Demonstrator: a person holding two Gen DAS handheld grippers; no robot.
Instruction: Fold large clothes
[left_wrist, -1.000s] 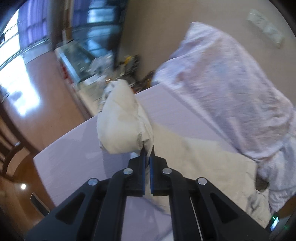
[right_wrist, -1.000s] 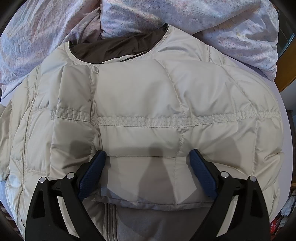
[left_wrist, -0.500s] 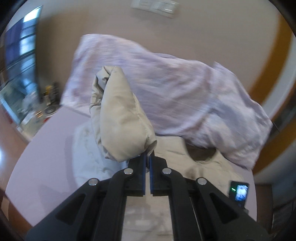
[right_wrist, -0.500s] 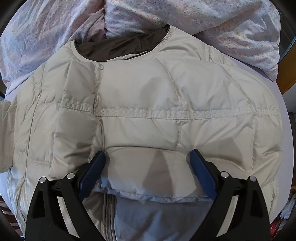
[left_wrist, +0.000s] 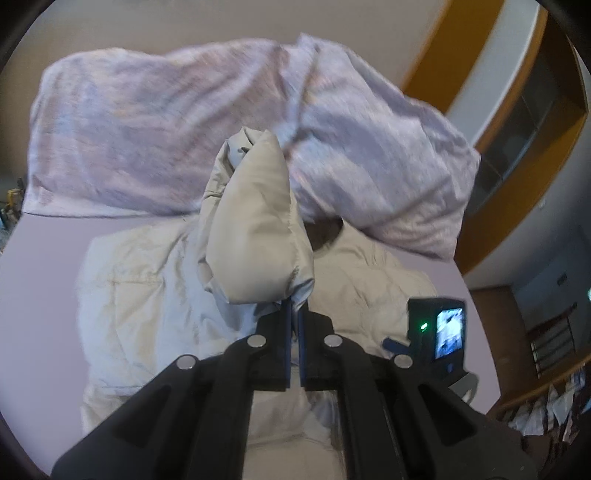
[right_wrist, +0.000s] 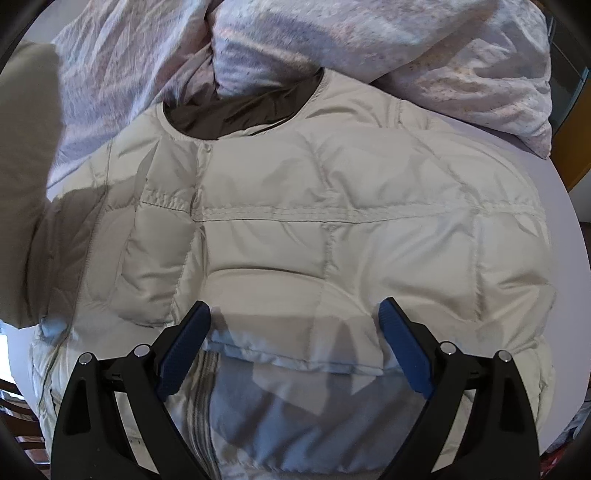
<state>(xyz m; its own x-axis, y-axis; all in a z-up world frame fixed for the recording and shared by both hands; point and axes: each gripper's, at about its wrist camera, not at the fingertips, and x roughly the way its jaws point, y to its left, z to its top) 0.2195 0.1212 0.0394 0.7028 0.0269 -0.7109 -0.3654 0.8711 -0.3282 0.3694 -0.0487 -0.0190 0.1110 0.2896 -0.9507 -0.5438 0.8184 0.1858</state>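
Note:
A cream quilted puffer jacket (right_wrist: 332, 221) lies flat on a pale lilac bed, its brown-lined collar (right_wrist: 236, 110) toward the pillows. My left gripper (left_wrist: 294, 306) is shut on the cuff of the jacket's sleeve (left_wrist: 255, 229) and holds it up above the jacket body (left_wrist: 147, 295). The lifted sleeve also shows at the left edge of the right wrist view (right_wrist: 26, 177). My right gripper (right_wrist: 293, 314) is open and empty, its blue pads (right_wrist: 404, 350) spread wide just above the jacket's lower front, by the zipper (right_wrist: 201, 398).
Rumpled lilac floral bedding (left_wrist: 184, 122) is piled behind the jacket, also in the right wrist view (right_wrist: 424, 48). The right gripper's camera unit (left_wrist: 439, 328) sits over the jacket's right side. An orange-trimmed wall (left_wrist: 491, 173) borders the bed on the right.
My left gripper has swung the held sleeve from the bed's left side round toward the jacket body and pillows. The right gripper stays open, having drifted slightly over the jacket.

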